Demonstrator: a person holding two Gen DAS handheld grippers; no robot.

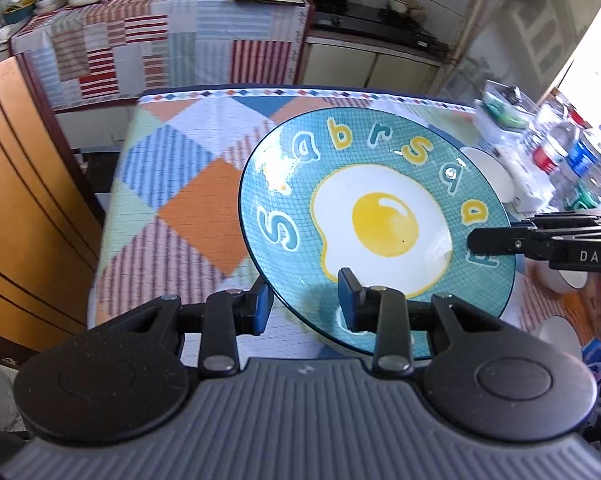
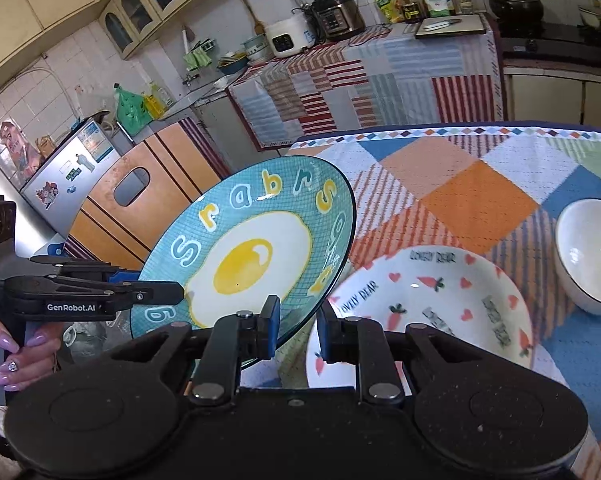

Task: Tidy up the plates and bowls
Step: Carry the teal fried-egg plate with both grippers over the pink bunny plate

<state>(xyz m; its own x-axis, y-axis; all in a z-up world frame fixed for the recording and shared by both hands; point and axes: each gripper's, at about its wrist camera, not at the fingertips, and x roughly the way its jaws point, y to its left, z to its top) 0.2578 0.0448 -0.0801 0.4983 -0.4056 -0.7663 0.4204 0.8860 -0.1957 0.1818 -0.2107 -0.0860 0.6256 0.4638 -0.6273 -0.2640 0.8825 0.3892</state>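
Note:
A teal plate with a fried-egg picture and letters (image 1: 380,216) is held tilted above the checked tablecloth; it also shows in the right wrist view (image 2: 252,252). My left gripper (image 1: 306,300) straddles its near rim, one finger above and one below, jaws apart. My right gripper (image 2: 298,330) straddles the opposite rim the same way, and its fingers show at the plate's right edge in the left wrist view (image 1: 496,240). A white plate with carrots and hearts (image 2: 432,304) lies on the table under the teal plate's edge. A white bowl (image 2: 592,252) stands to its right.
The table with the checked cloth (image 1: 188,184) has bottles and clutter along its right side (image 1: 560,152). White bowls (image 1: 496,176) sit behind the plate there. A wooden cabinet (image 1: 24,184) stands left of the table. A covered counter with cookers (image 2: 340,28) is at the back.

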